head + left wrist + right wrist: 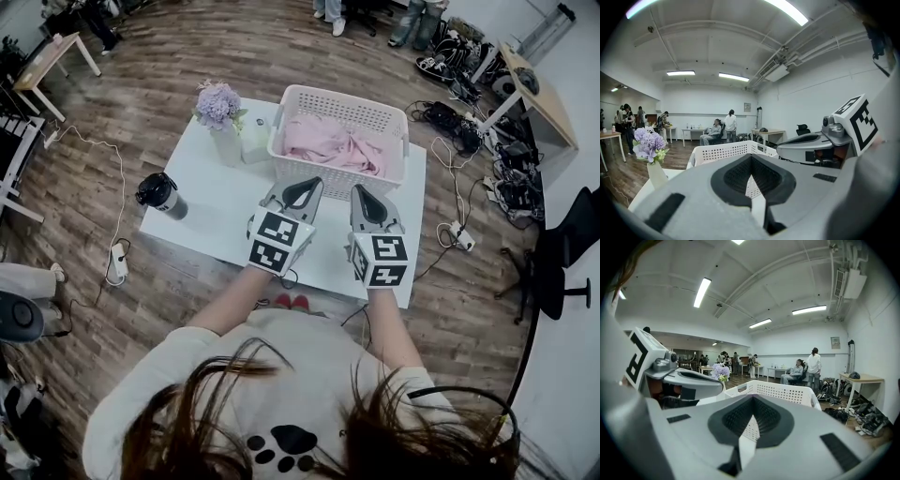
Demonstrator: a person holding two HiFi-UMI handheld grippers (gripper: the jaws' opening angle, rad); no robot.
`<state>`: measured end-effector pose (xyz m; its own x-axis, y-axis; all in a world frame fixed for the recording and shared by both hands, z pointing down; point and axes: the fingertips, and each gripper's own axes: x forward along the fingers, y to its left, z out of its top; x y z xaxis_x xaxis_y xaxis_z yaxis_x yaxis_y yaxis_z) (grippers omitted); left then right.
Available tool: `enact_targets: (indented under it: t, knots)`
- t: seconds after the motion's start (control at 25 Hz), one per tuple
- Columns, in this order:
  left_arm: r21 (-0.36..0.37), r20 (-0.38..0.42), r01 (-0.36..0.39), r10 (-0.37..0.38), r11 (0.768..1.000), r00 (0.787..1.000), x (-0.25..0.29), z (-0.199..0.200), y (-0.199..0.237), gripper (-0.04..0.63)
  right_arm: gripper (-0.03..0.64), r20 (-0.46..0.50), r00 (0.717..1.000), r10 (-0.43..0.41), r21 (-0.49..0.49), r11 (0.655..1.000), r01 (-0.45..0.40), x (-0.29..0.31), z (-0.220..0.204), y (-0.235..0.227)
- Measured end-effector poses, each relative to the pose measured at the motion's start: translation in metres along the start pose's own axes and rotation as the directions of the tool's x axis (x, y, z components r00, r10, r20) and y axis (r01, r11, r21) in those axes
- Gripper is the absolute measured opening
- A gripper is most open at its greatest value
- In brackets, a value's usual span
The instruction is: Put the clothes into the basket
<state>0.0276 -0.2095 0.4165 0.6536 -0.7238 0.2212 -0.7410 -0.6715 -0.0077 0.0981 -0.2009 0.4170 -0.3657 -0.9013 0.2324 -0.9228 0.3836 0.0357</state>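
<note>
Since the pink clothes [333, 142] already lie inside the white basket [337, 97] at the white table's [216, 202] far side, left gripper [304, 190] and right gripper [367, 197] hover just near of it, jaws pinched together, empty.

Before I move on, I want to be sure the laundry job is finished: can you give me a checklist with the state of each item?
1. Pink clothes lie inside the white perforated plastic basket: ok.
2. No garment shows on the white table: ok.
3. Left gripper shut, nothing between its jaws: ok.
4. Right gripper shut, nothing between its jaws: ok.
5. Purple flowers in a pale vase and black lidded cup stand on the table, apart from both grippers: ok.
6. Nothing dropped under the table: cannot tell, hidden.
</note>
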Motion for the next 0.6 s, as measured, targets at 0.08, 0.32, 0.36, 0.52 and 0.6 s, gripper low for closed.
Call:
enact_targets:
  t: [0.08, 0.32, 0.36, 0.52, 0.6]
  knots:
    - [0.003, -0.001, -0.008, 0.008, 1.000, 1.000, -0.006, -0.003, 0.000, 0.009, 0.012, 0.004, 1.000, -0.007, 0.009, 1.000, 0.007, -0.005, -0.002, 0.002]
    - [0.014, 0.003, -0.006, 0.006, 1.000, 1.000, -0.023, -0.008, -0.010, 0.009, 0.012, 0.005, 1.000, -0.024, 0.024, 0.999, 0.024, -0.021, -0.014, 0.015]
    - [0.010, 0.005, -0.005, 0.005, 1.000, 1.000, -0.026, -0.009, -0.011, 0.009, 0.012, 0.005, 1.000, -0.026, 0.024, 0.999, 0.025, -0.023, -0.016, 0.017]
    - [0.013, 0.009, -0.005, 0.005, 1.000, 1.000, -0.035, -0.012, -0.018, 0.009, 0.012, 0.014, 0.999, -0.038, 0.014, 0.999, 0.038, -0.032, -0.015, 0.021]
    - [0.019, 0.014, -0.003, 0.003, 1.000, 1.000, -0.038, -0.012, -0.022, 0.009, 0.012, 0.022, 0.999, -0.047, 0.008, 0.999, 0.047, -0.036, -0.014, 0.022]
